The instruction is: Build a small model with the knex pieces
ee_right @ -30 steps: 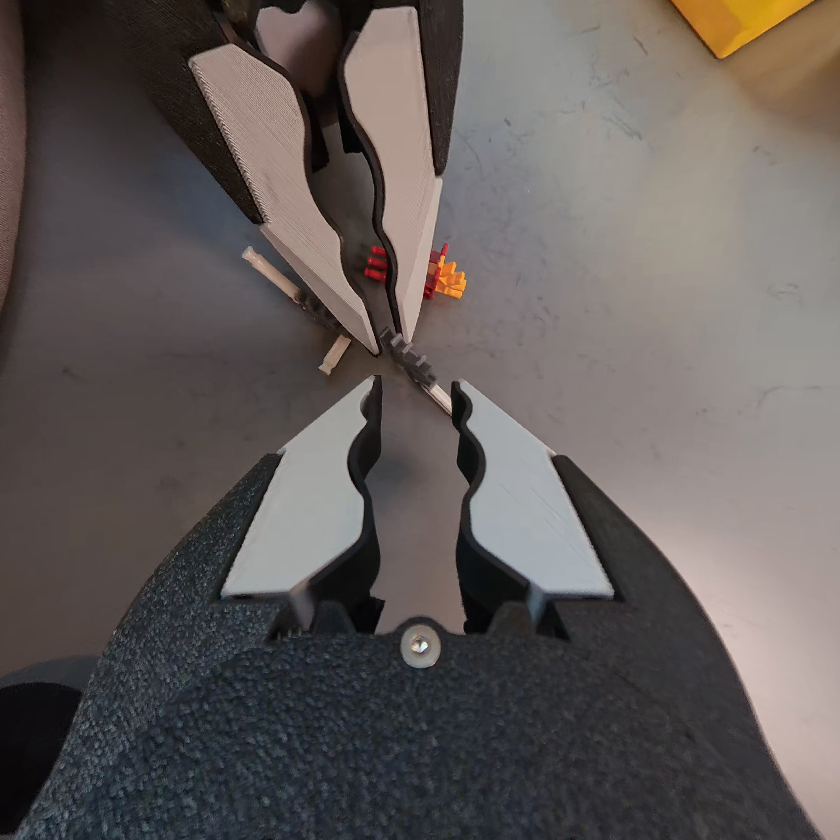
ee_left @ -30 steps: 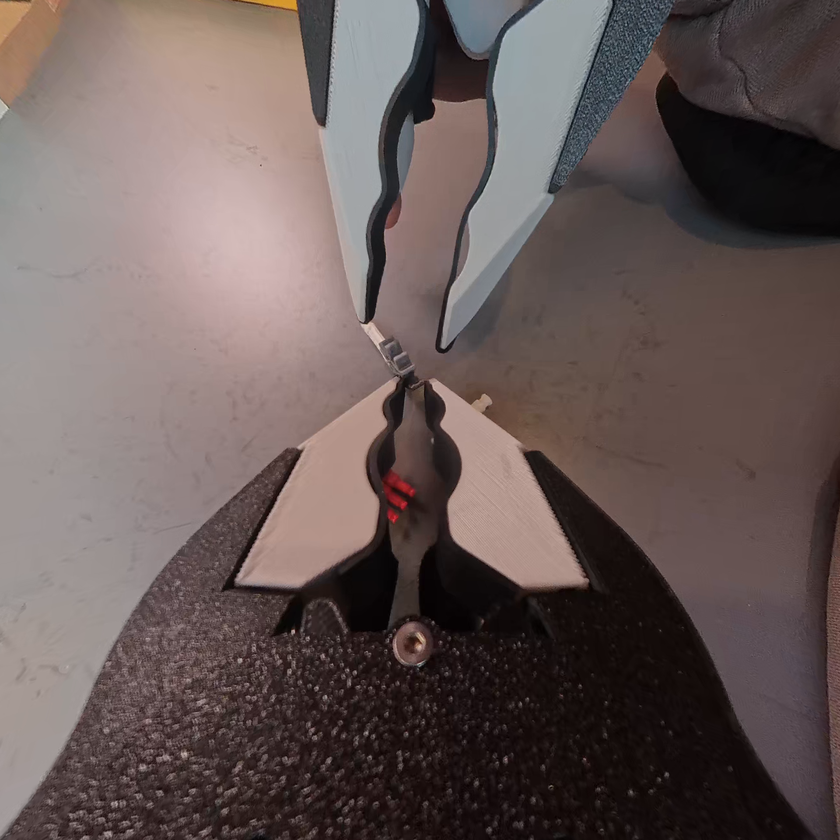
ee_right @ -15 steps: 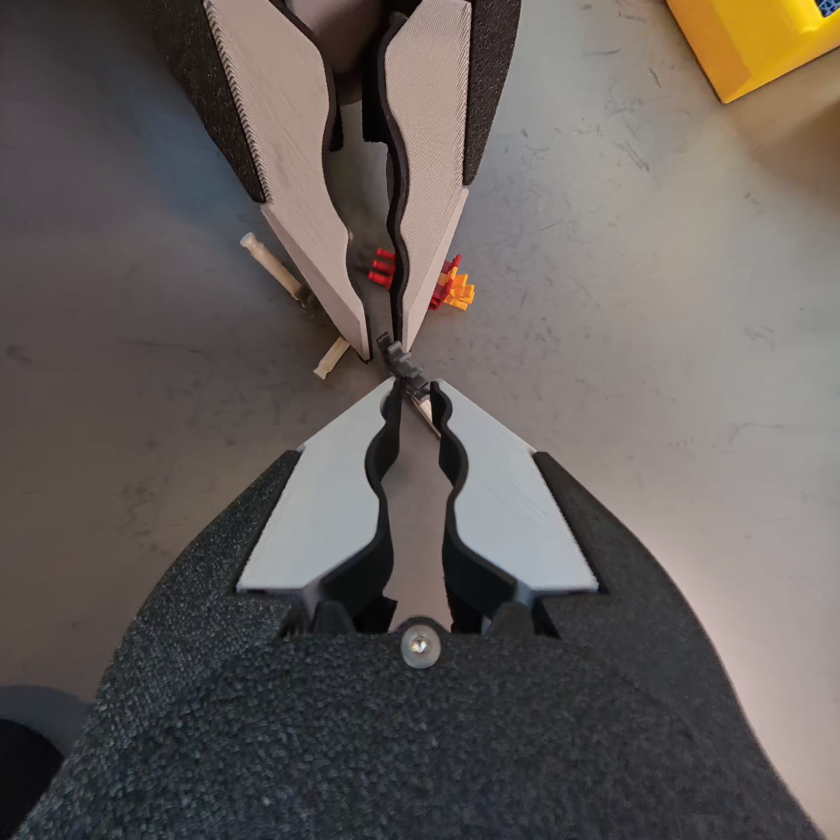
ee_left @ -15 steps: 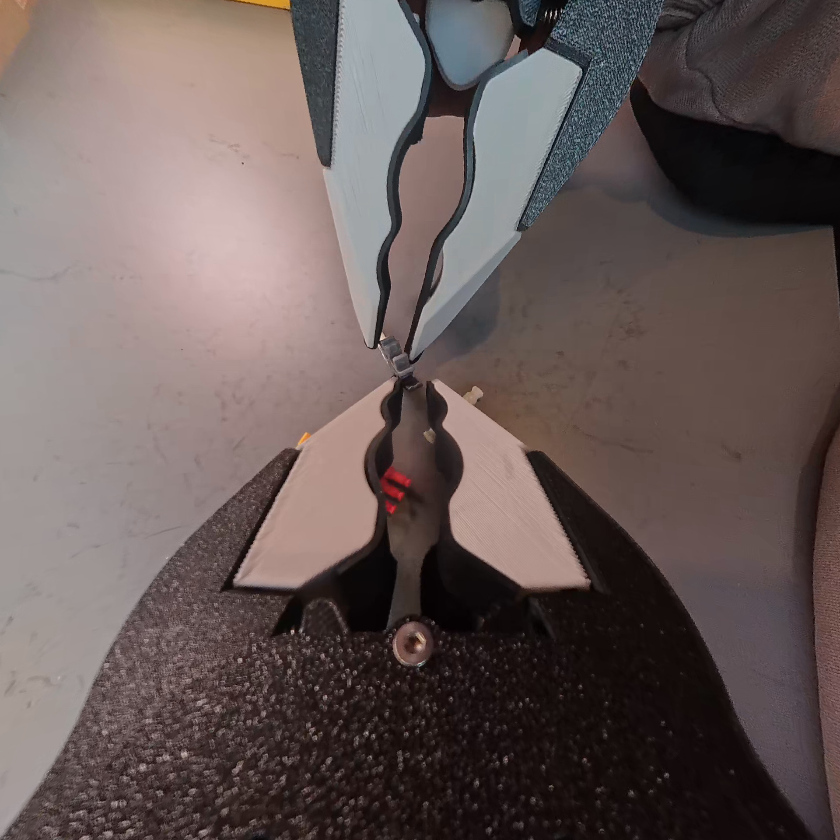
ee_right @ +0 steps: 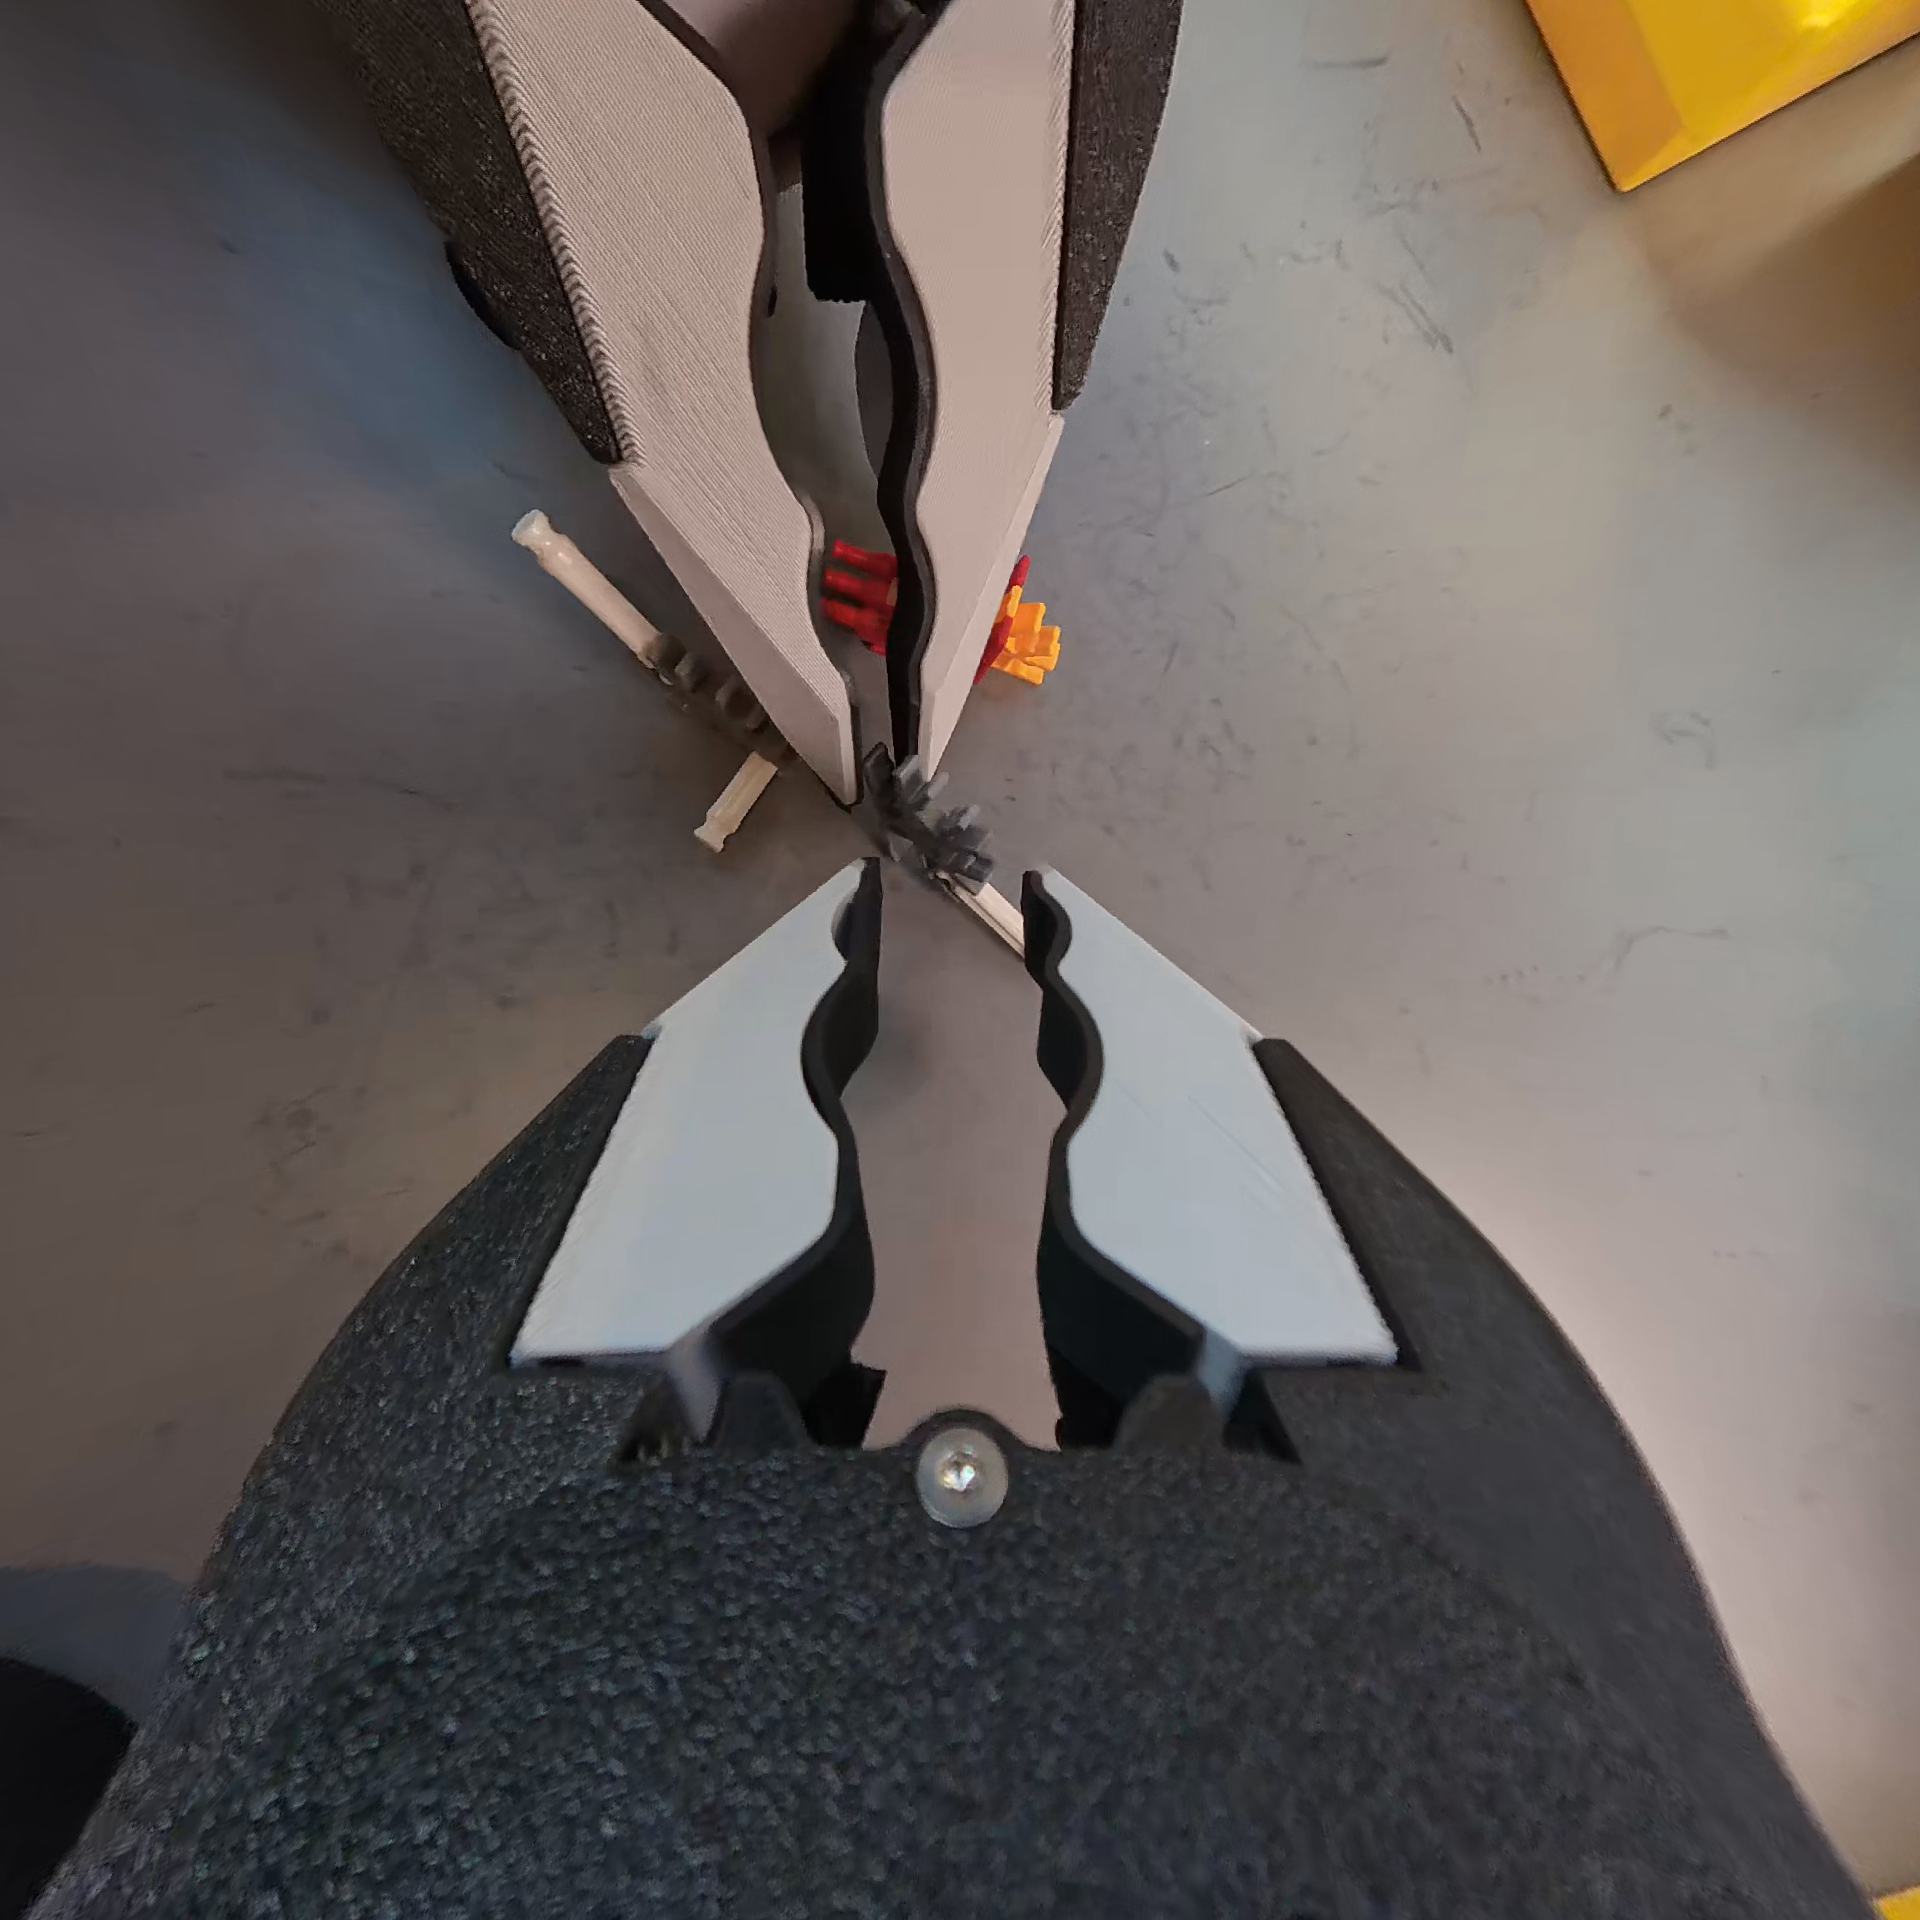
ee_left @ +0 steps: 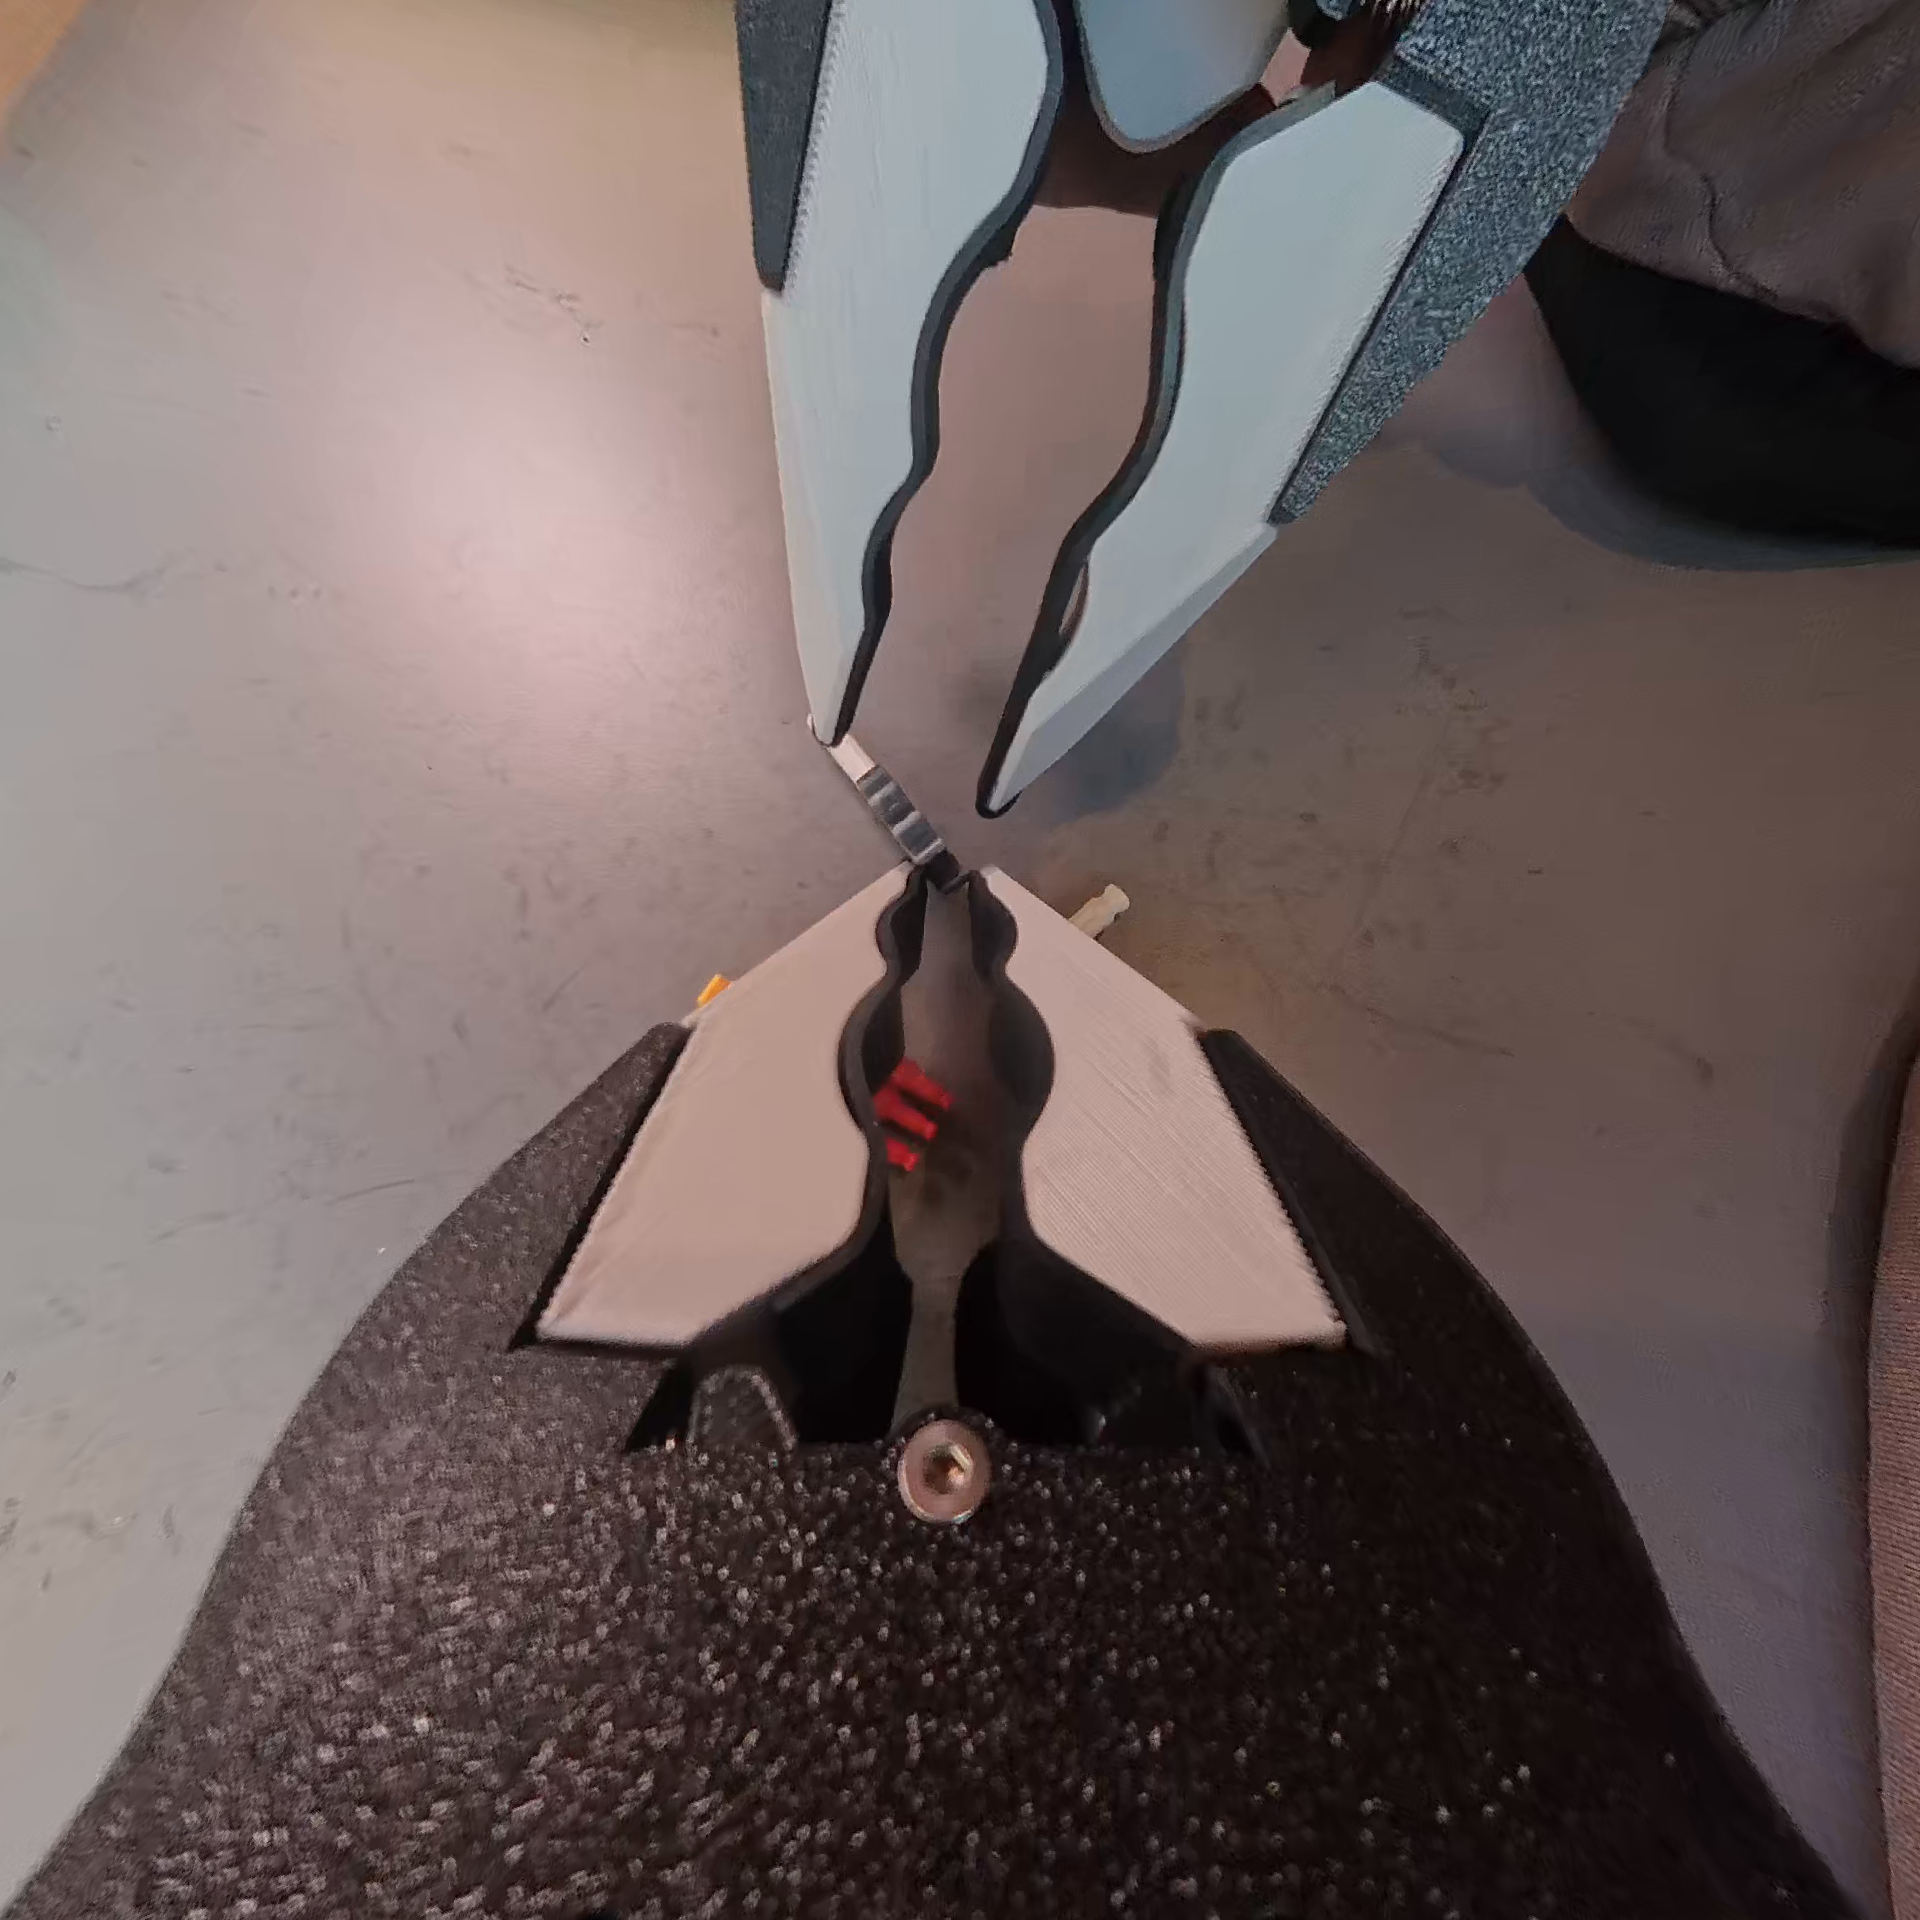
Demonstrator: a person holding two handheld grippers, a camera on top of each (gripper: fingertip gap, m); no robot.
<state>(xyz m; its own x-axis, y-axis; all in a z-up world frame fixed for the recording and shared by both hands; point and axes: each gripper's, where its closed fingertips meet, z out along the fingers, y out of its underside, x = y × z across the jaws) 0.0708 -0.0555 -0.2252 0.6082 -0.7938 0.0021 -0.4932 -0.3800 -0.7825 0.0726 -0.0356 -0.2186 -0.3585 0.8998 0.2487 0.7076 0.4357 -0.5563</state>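
Note:
My left gripper (ee_left: 943,881) is shut on one end of a thin white rod with small grey gears (ee_left: 896,812), held just above the grey floor. My right gripper (ee_right: 951,878) is open and faces it tip to tip. The rod's gears (ee_right: 930,821) and white free end (ee_right: 992,909) reach into the gap between the right fingers, close against one fingertip (ee_right: 1034,894). The right gripper (ee_left: 912,769) also shows open at the top of the left wrist view. The left gripper (ee_right: 888,774) shows shut at the top of the right wrist view.
On the floor under the left gripper lie red toothed pieces (ee_right: 857,597), an orange piece (ee_right: 1029,644), a second white rod with dark gears (ee_right: 644,644) and a short white peg (ee_right: 732,805). A yellow box (ee_right: 1714,73) sits at the far right. Grey cloth and a dark shape (ee_left: 1714,416) lie at the top right. My two grippers' fingertips are within a few centimetres of each other. The orange piece (ee_right: 1029,644) is about 4 centimetres from my left fingertips.
The right gripper closed on the rod's free end half a second ago and has now opened again. The left gripper has stayed shut on the rod.

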